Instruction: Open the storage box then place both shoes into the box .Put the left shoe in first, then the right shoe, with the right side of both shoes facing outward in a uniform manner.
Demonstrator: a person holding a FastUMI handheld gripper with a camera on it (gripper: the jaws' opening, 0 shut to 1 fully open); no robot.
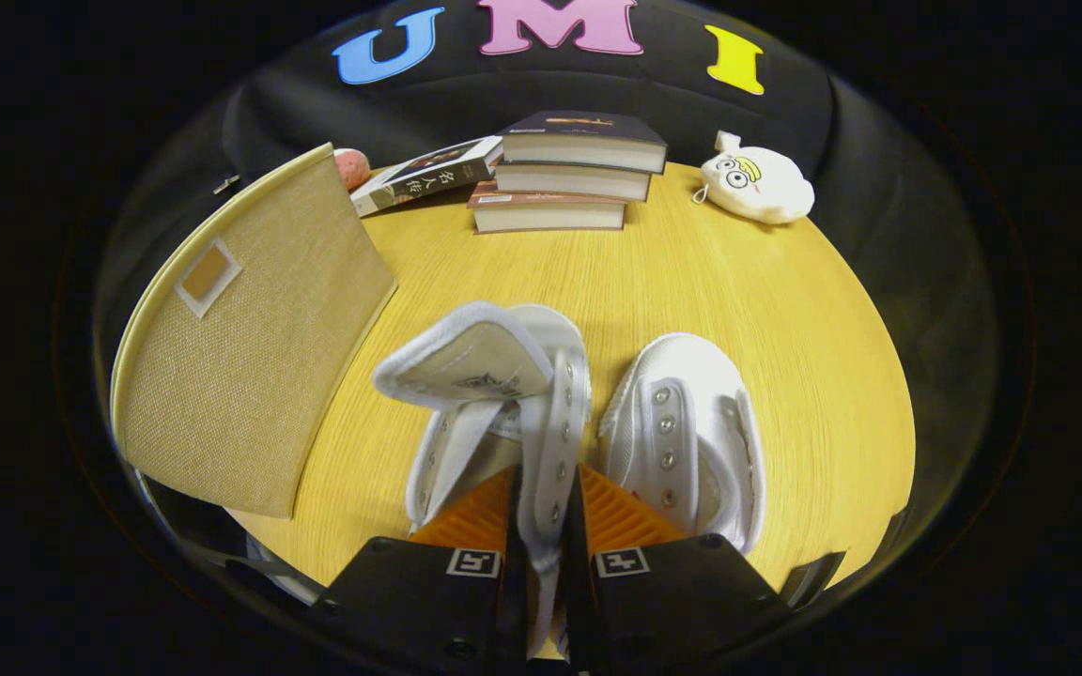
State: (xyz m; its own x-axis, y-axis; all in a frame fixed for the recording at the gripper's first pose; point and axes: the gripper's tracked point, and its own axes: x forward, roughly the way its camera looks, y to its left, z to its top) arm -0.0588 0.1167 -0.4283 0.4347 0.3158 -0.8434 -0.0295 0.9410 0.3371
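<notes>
— Gripper (pixel 541 526) at bottom centre: fingers pinched on the eyelet flap of the left white canvas shoe (pixel 494 404). Step?

— Left shoe first; carry it to the beige fabric storage box (pixel 250 347), left of frame, whose opening I cannot see.

Recording booth, black cloth wall (pixel 879 160), round wooden table (pixel 738 310), stacked books (pixel 569 169), plush toy (pixel 757 183)
</notes>
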